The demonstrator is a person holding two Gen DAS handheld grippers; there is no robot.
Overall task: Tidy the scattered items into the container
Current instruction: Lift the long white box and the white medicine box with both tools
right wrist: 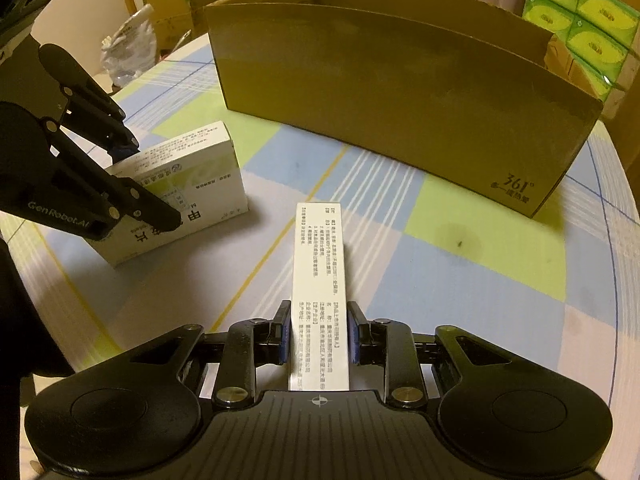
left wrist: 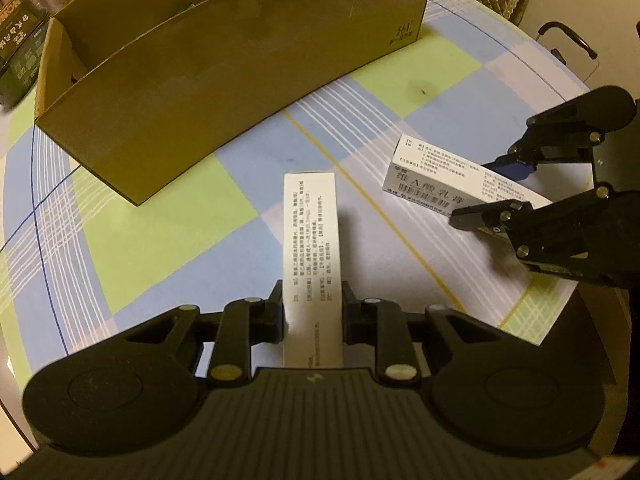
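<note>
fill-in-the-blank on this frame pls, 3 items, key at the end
1. Each tongs, left tongs and right tongs, grips a white printed ____.
2. The container is an open-topped brown ____ box.
3. The box stands on a table with a checked cloth of blue, white and ____.

Missing words: carton; cardboard; green

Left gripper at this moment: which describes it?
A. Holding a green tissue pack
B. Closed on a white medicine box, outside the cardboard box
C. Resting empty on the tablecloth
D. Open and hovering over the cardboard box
B: the left gripper has its pads pressed on both sides of a white medicine box, while the cardboard box stands beyond it on the checked tablecloth, so nothing has gone in yet.
</note>
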